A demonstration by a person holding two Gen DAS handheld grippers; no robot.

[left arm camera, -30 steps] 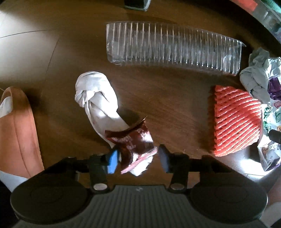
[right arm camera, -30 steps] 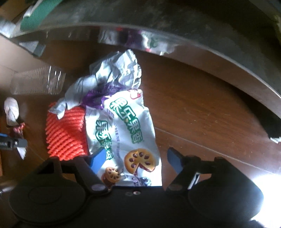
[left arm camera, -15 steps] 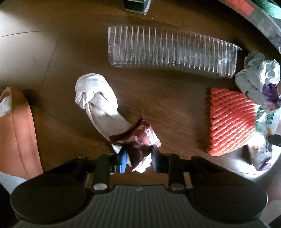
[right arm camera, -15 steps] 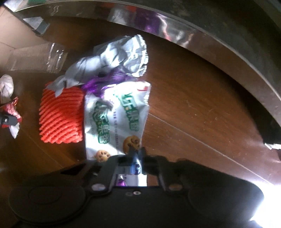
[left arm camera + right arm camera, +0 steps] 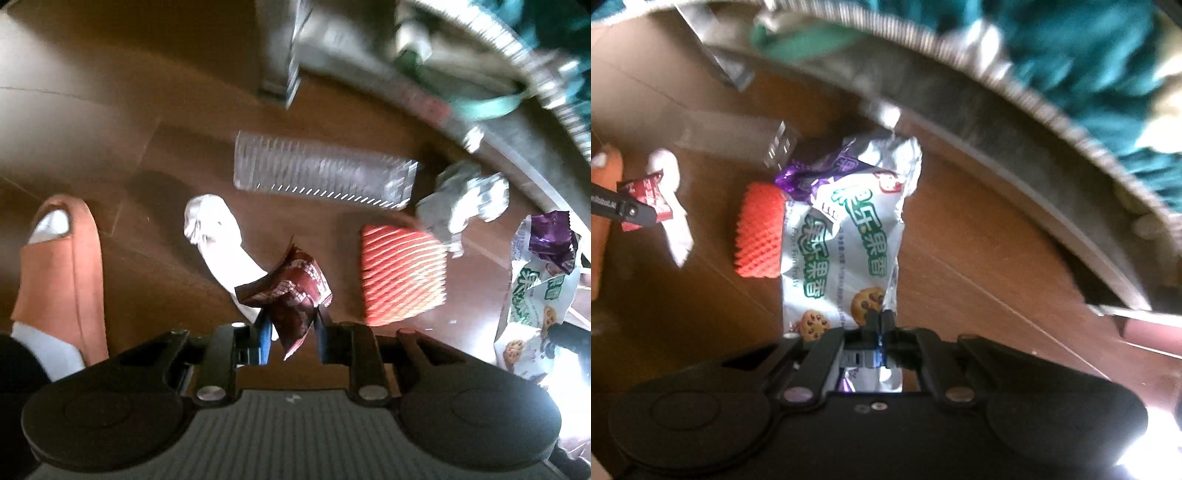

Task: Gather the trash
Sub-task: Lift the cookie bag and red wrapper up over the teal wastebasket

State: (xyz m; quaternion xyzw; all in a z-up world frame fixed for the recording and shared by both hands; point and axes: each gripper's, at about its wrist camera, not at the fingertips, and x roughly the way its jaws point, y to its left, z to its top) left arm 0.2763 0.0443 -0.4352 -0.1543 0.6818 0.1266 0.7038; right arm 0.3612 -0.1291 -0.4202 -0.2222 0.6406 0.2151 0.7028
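Holding trash in both grippers, the carry step is judged to be in hand. At far left of the left view a slipper [image 5: 61, 273] is seen, then a white tissue [image 5: 218, 240] on the wooden floor [image 5: 110, 110]. The left gripper [image 5: 291, 338] is closed on a dark red wrapper [image 5: 291, 295] at lower centre; whether the tissue is pinched with it cannot be told. A clear plastic tray [image 5: 321, 171], a red foam net [image 5: 402, 273] and crumpled foil [image 5: 461, 199] lie further right, ungathered. In the right view, the right gripper [image 5: 881, 328] is closed tight on the lower edge of a cookie bag [image 5: 846, 254], which hangs over the floor at centre. A curved metal rim [image 5: 1015, 155] crosses the upper right. No bin can be identified, so the next move calls for one to be found. Open floor is left at lower right; the rim and the loose litter should be cleared.
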